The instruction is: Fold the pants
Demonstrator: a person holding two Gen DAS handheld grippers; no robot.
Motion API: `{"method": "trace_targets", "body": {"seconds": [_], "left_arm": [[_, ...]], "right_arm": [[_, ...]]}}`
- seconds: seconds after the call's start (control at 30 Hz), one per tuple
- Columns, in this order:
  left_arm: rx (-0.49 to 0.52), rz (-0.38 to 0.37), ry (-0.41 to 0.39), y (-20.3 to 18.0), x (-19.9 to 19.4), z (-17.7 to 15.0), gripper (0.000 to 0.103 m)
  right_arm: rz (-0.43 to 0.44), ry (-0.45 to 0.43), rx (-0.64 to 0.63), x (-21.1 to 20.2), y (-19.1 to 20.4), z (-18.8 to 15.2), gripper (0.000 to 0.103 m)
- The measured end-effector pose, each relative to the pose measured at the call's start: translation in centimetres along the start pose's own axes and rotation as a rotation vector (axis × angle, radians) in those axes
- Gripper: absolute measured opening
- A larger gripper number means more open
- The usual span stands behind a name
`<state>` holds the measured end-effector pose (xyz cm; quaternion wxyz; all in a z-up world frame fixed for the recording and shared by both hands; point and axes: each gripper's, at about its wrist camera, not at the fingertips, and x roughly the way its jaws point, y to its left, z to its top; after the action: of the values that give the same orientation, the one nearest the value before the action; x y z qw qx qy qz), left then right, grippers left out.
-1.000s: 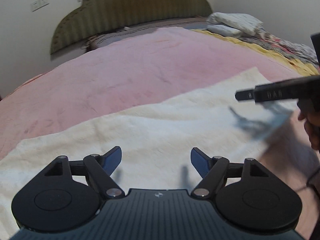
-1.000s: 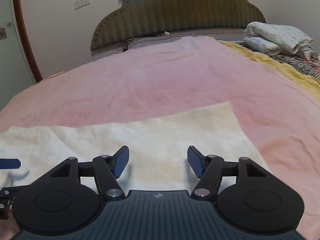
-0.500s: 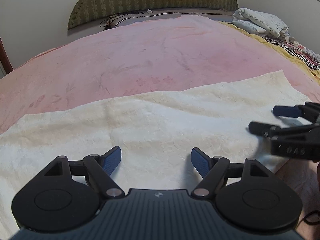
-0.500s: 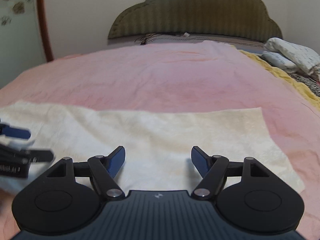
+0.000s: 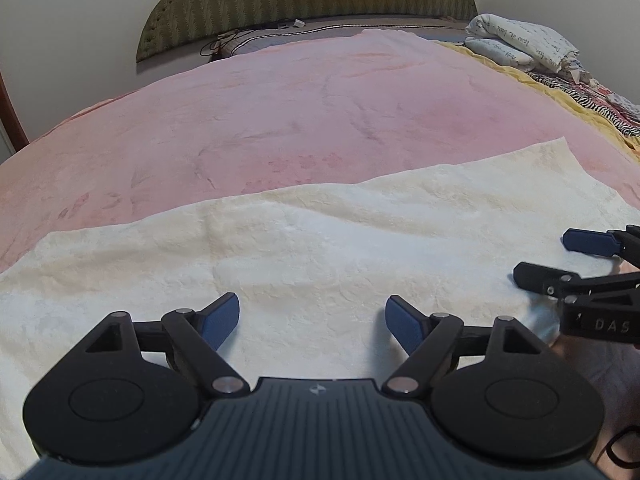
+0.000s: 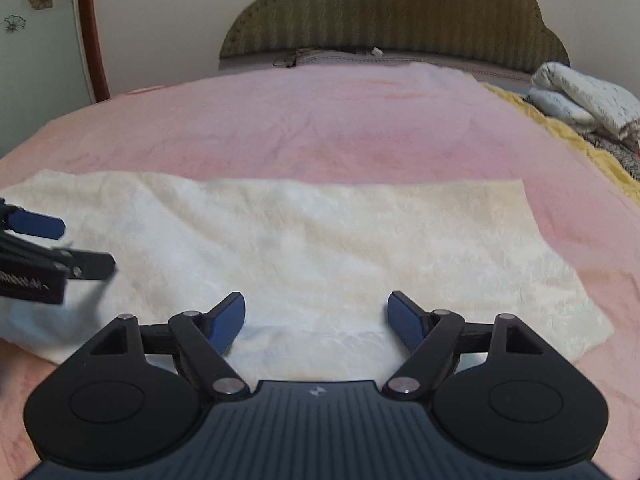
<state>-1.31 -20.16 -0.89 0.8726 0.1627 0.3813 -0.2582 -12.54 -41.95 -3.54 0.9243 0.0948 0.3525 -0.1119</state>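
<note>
Cream-white pants (image 5: pixel 320 248) lie flat across the pink bedspread (image 5: pixel 304 112), running left to right; they also show in the right wrist view (image 6: pixel 320 240). My left gripper (image 5: pixel 312 320) is open and empty, just above the near edge of the cloth. My right gripper (image 6: pixel 316 318) is open and empty over the near edge further right. The right gripper shows at the right edge of the left wrist view (image 5: pixel 560 258), and the left gripper at the left edge of the right wrist view (image 6: pixel 76 246).
A padded olive headboard (image 6: pixel 392 16) stands at the far end of the bed. Folded white bedding (image 5: pixel 520 46) and a yellow blanket (image 6: pixel 580 144) lie at the far right. A wooden door frame (image 6: pixel 90 32) stands at the left.
Both grippers have pulled back and turned, so more of the pants shows in each view. Both stay open. The pants have not moved.
</note>
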Motion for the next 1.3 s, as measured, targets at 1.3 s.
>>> {"method": "trace_targets", "body": {"seconds": [1.3], "left_arm": [[0.007, -0.04, -0.039, -1.9, -0.3, -1.4, 0.091]], "right_arm": [[0.167, -0.265, 0.9, -1.5, -14.8, -5.3, 0.039]]}}
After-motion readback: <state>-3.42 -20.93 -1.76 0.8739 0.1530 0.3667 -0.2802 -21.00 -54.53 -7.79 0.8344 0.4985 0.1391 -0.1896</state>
